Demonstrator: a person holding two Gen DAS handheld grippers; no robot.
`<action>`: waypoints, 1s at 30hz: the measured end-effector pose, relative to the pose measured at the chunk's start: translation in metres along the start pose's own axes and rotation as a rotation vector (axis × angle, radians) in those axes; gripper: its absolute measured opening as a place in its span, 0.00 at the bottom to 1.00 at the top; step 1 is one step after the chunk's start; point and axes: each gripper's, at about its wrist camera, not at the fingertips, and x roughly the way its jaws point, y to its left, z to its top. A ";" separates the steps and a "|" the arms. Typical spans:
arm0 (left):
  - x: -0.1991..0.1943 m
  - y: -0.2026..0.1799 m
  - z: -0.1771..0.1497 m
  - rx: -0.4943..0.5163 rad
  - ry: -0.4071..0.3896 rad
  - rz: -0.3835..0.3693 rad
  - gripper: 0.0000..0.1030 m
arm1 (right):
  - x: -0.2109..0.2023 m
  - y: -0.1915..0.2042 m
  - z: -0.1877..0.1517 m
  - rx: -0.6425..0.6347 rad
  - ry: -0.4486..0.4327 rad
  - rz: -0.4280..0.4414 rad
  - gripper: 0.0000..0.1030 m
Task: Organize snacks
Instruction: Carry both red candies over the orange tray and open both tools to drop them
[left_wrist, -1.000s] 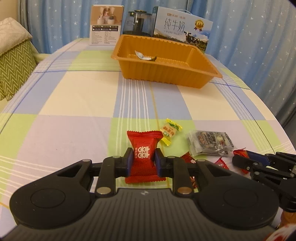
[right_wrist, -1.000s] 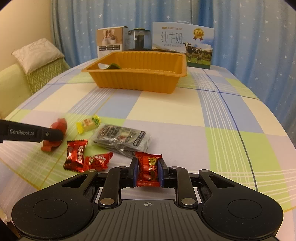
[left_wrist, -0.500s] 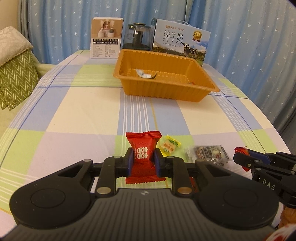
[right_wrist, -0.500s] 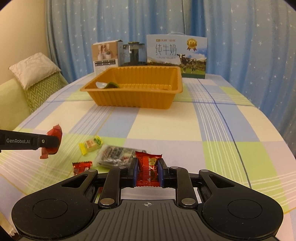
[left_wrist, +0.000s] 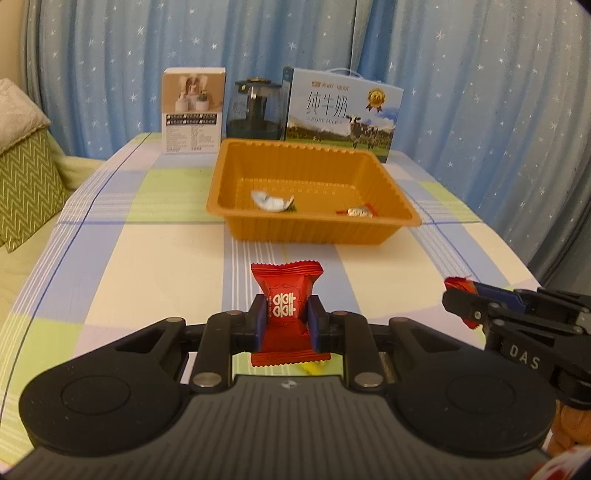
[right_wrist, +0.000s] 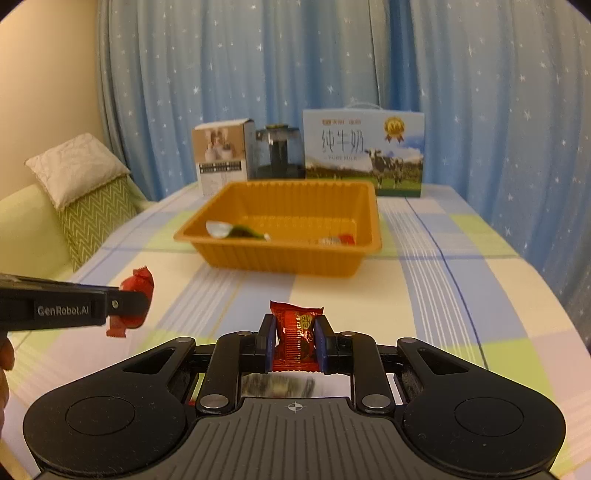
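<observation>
My left gripper (left_wrist: 285, 317) is shut on a red candy with white characters (left_wrist: 285, 301), held above the checked tablecloth. My right gripper (right_wrist: 294, 334) is shut on a red candy with gold print (right_wrist: 295, 334), also lifted. The orange tray (left_wrist: 314, 232) stands ahead in the middle of the table and holds a white-wrapped snack (left_wrist: 271, 201) and a small red-and-white candy (left_wrist: 356, 211). The tray also shows in the right wrist view (right_wrist: 280, 264). The left gripper shows in the right wrist view (right_wrist: 125, 304), and the right gripper in the left wrist view (left_wrist: 458, 299).
Behind the tray stand a white box (left_wrist: 192, 110), a dark glass jar (left_wrist: 256, 110) and a blue milk carton (left_wrist: 341, 114). A sofa with a green cushion (right_wrist: 96, 214) lies left of the table. Blue star curtains hang behind.
Both grippers have risen and moved forward toward the tray with their candies. The loose snacks on the table have dropped out of view below.
</observation>
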 end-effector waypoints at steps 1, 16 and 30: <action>0.001 0.000 0.003 0.002 -0.004 -0.004 0.20 | 0.001 0.001 0.005 0.000 -0.007 0.004 0.22; 0.032 0.004 0.062 0.004 -0.082 -0.046 0.20 | 0.043 0.005 0.065 0.004 -0.067 0.025 0.22; 0.094 0.032 0.104 -0.044 -0.070 -0.087 0.20 | 0.100 -0.021 0.100 0.093 -0.071 0.001 0.22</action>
